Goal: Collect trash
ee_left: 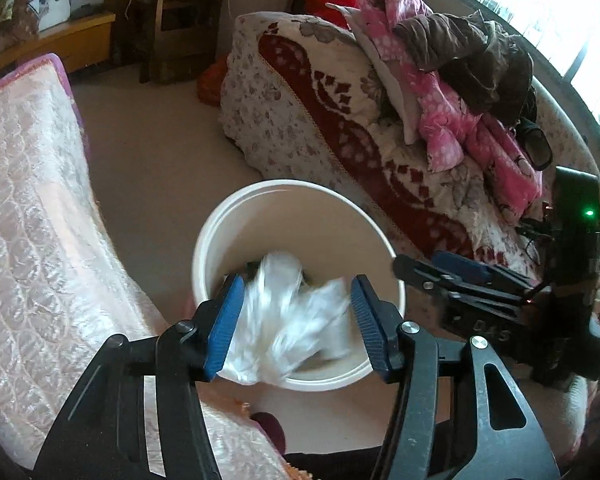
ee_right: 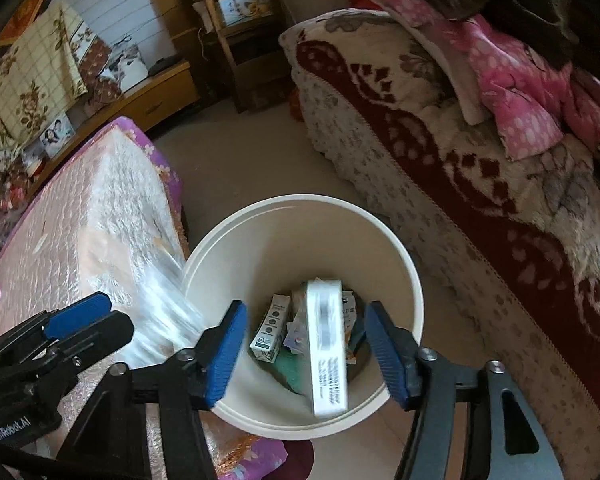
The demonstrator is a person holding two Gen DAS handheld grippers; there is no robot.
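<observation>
A cream round bin (ee_left: 284, 200) (ee_right: 300, 208) stands on the floor between a table and a sofa. My left gripper (ee_left: 296, 320) is open above the bin; a crumpled clear plastic wrapper (ee_left: 288, 320) is blurred between its pads, touching the left pad. My right gripper (ee_right: 304, 352) is open above the bin; a long white box (ee_right: 326, 344) is blurred between its pads, touching neither. Small cartons and packets (ee_right: 270, 328) lie at the bin's bottom. The right gripper also shows in the left wrist view (ee_left: 460, 280), and the left gripper in the right wrist view (ee_right: 72, 320).
A table with a pink quilted cover (ee_left: 32, 220) (ee_right: 92, 216) stands left of the bin. A sofa with a red-patterned blanket (ee_left: 340, 120) (ee_right: 480, 184) and piled clothes (ee_left: 440, 60) is on the right. A wooden chair (ee_right: 240, 40) and cabinet (ee_right: 156, 100) stand beyond bare floor (ee_left: 160, 168).
</observation>
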